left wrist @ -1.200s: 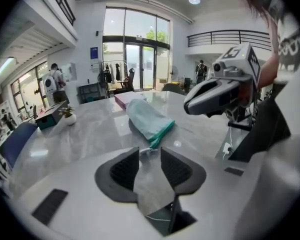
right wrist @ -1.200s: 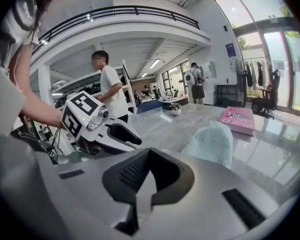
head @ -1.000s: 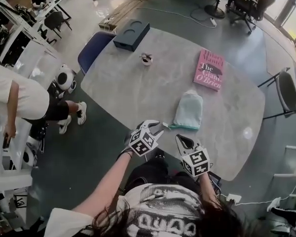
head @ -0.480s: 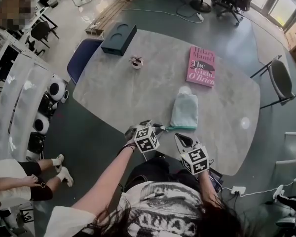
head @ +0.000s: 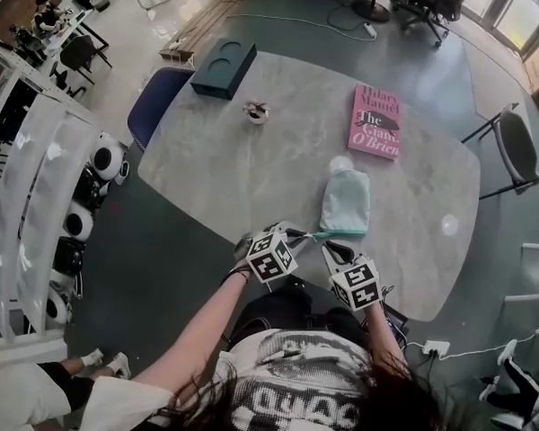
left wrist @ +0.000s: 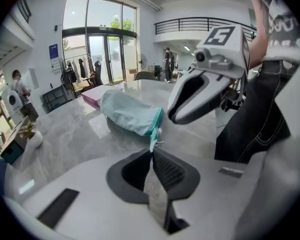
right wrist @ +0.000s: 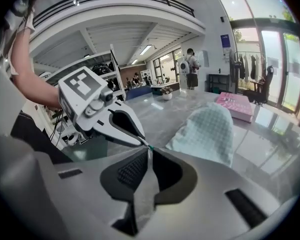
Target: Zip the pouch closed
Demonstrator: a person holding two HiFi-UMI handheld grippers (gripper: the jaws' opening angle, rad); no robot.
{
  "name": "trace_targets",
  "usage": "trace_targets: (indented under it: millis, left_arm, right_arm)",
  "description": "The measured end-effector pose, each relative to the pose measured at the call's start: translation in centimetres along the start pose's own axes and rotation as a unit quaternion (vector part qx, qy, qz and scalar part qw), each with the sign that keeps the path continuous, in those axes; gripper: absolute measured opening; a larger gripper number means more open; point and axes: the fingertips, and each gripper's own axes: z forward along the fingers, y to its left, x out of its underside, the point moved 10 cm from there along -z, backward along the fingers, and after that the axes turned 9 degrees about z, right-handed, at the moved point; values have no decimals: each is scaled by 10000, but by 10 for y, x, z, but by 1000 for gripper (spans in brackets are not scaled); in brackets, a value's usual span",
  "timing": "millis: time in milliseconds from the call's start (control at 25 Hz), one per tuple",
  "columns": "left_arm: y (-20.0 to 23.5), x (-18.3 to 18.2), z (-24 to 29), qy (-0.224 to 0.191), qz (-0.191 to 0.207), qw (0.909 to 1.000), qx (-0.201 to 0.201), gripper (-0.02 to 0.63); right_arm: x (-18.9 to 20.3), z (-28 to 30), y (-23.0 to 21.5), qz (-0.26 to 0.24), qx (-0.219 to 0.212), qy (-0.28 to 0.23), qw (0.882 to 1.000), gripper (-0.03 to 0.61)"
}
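The pale green pouch (head: pixel 345 200) lies flat on the grey table (head: pixel 242 169), its teal zipper edge toward me. In the left gripper view the pouch (left wrist: pixel 127 114) ends in a teal tab that runs between my left gripper's (left wrist: pixel 152 148) tips. Those jaws are closing and pinch the tab. In the head view the left gripper (head: pixel 292 234) sits at the pouch's near left corner. My right gripper (head: pixel 328 248) is just beside it, jaws shut (right wrist: pixel 149 151), tips almost at the same tab. I cannot tell whether it touches. The pouch (right wrist: pixel 207 131) lies beyond.
A pink book (head: pixel 375 121) lies behind the pouch. A dark box (head: pixel 223 65) and a small white object (head: pixel 256 111) sit at the far left of the table. A blue chair (head: pixel 162 101) stands at the left, a grey one (head: pixel 521 160) at the right.
My left gripper's jaws have shut onto the teal tab at the pouch's corner. The right gripper has sunk a little toward it. The person at the left has walked almost out of view.
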Motion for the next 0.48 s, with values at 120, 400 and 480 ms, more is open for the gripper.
trace_targets:
  millis: [120,400,480]
  left_arm:
    - [-3,-6,-4,-115,-47,9999,-35,26]
    - [-7,-17,-5,-209,-20,9998,-26,25]
    - [-8,-16,-6,-227,-64,9997,-26,25]
  right_arm:
    - [6,11,-1,-132,-87,263,9995,63]
    - [12,28,-3,-313,-156,510,9981,78]
    - [10,29,-1,-280,-143,447,9985,67]
